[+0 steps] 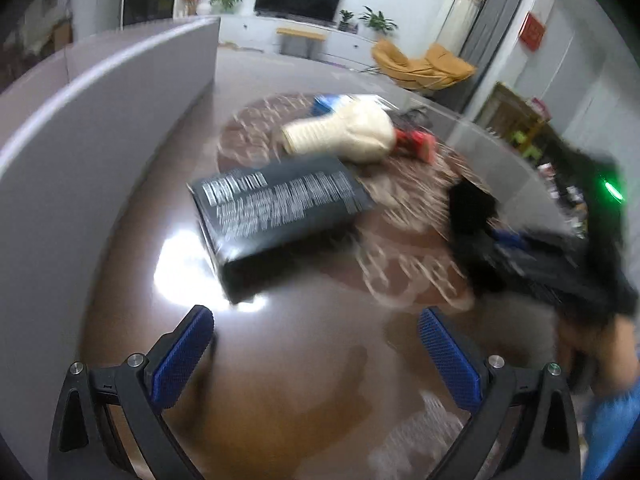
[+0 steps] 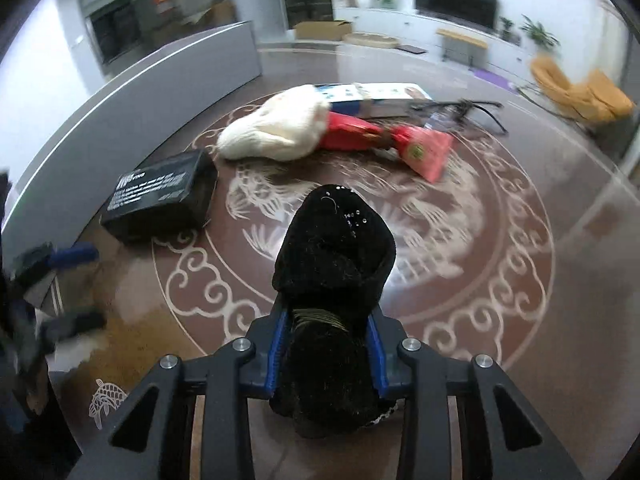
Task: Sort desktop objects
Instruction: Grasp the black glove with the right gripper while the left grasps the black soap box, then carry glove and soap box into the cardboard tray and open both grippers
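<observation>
The right gripper was clamped on a black sock, its blue pads pressing the cloth from both sides while the toe end stuck up and forward above the table. The left gripper hung over a bare brown stretch of the same table, jaws spread wide with nothing between them.

A black box with white print lay flat near the grey partition, just ahead of the left gripper. Beyond it a cream sock lay on the patterned centre of the table, overlapping a red package; beside that sat a pink-red piece, which may have been part of the same package, though the blur kept me from being sure. A blue and white box rested behind them, and a pair of dark-framed glasses lay just right of it.
</observation>
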